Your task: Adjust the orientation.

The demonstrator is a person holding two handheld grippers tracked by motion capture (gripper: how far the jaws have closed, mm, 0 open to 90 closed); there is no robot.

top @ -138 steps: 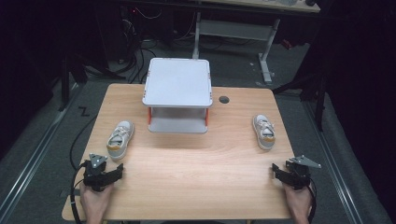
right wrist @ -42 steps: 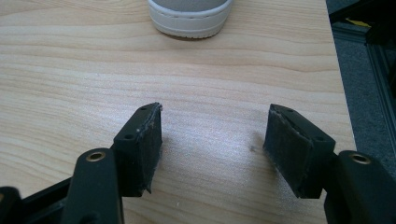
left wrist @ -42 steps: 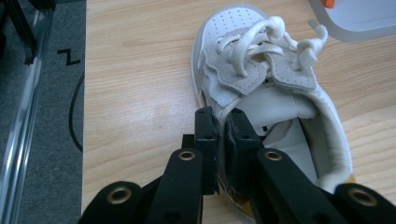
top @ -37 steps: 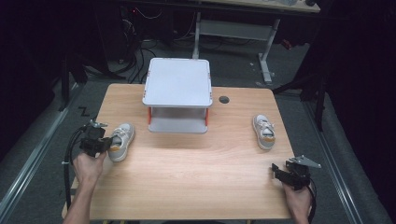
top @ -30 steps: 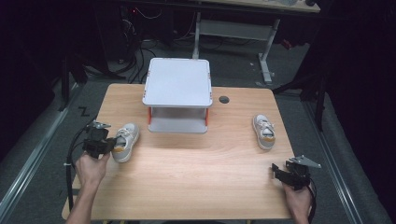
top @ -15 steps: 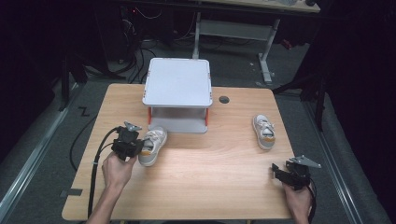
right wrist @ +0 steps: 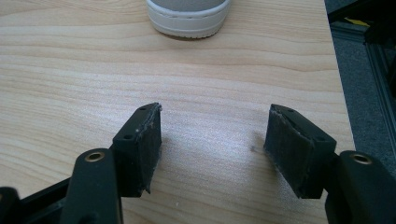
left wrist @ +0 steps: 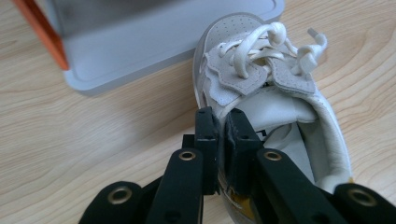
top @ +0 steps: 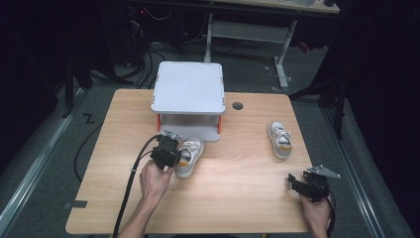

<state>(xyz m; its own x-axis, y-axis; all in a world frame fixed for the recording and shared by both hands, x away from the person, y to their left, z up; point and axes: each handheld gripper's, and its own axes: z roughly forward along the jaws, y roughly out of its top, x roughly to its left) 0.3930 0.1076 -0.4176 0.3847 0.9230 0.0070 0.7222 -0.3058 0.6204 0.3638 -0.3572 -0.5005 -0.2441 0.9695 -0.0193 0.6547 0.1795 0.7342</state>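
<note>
A small white lace-up shoe [top: 189, 154] lies just in front of the grey two-tier shelf [top: 188, 88], its toe near the lower tray [left wrist: 154, 42]. My left gripper [top: 173, 154] is shut on this shoe's [left wrist: 261, 88] side collar, with the wall pinched between the two pads. A second white shoe [top: 280, 139] rests at the right of the table, and its heel [right wrist: 188, 16] lies ahead of my right gripper [right wrist: 212, 144]. That right gripper [top: 297, 184] stands open over bare wood near the front right corner.
The shelf has red posts [top: 158, 121] and stands at the back middle of the wooden table [top: 99, 148]. A round cable hole [top: 237, 105] lies right of it. A black cable [top: 130, 183] trails from the left gripper over the front edge. Dark floor surrounds the table.
My left gripper has carried the shoe from the left side of the table rightward to the front of the shelf. The right gripper and the other shoe have stayed put.
</note>
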